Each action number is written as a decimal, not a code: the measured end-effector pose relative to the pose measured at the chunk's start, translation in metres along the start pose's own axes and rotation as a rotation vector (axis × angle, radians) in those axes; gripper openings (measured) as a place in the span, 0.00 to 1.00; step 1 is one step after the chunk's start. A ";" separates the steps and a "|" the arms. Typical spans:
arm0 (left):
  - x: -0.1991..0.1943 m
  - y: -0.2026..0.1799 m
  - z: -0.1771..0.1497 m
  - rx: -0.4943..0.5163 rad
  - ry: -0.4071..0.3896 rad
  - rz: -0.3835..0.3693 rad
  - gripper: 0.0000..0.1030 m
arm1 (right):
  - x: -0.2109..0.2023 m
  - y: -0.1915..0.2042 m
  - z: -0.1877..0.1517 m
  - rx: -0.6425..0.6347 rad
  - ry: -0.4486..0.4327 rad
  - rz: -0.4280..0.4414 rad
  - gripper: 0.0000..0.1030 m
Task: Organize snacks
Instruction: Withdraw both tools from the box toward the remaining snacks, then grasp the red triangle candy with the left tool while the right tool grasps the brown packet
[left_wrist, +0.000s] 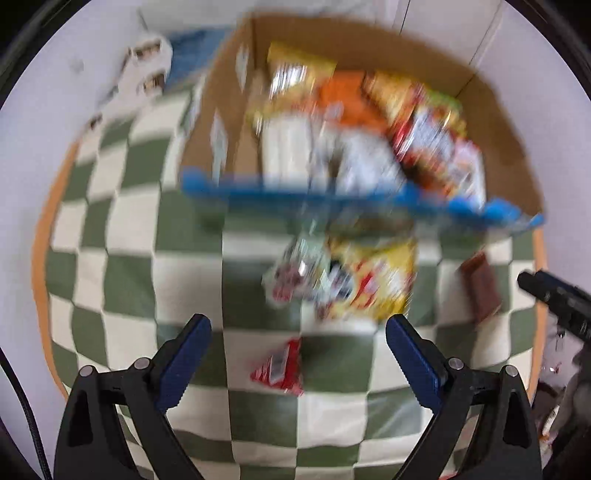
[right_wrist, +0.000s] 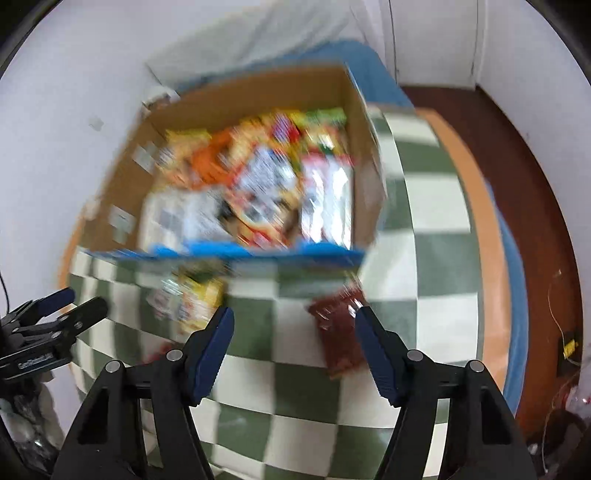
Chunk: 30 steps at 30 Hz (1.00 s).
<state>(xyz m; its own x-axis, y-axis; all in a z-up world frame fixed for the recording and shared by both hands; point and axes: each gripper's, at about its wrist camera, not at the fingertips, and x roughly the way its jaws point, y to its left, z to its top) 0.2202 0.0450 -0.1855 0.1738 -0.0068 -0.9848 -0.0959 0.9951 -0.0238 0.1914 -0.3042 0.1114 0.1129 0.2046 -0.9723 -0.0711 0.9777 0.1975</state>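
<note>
snack packets (left_wrist: 354, 140) filled the cardboard box (left_wrist: 498, 122) on the checked cloth (left_wrist: 122, 273). the left gripper (left_wrist: 298, 332) and right gripper (right_wrist: 294, 325) both hung spread wide, holding nothing. a yellow packet (left_wrist: 373, 284), brown packet (right_wrist: 338, 332) and small red packet (left_wrist: 280, 367) lay loose near the box.

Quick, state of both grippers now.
Left gripper: open, holding nothing, above the checkered cloth.
Right gripper: open, holding nothing, a brown packet just ahead.
</note>
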 end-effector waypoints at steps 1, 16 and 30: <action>0.011 0.004 -0.005 -0.005 0.037 0.006 0.94 | 0.010 -0.005 -0.001 0.004 0.020 -0.003 0.69; 0.084 0.012 -0.052 -0.005 0.273 -0.016 0.94 | 0.113 -0.020 -0.010 -0.050 0.160 -0.124 0.62; 0.078 0.029 -0.066 -0.100 0.324 -0.087 0.70 | 0.109 0.010 -0.106 0.087 0.236 -0.019 0.73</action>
<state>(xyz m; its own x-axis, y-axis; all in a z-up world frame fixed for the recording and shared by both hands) 0.1667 0.0672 -0.2739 -0.1329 -0.1381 -0.9815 -0.1924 0.9750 -0.1111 0.0979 -0.2770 -0.0055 -0.1218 0.1798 -0.9761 0.0160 0.9837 0.1791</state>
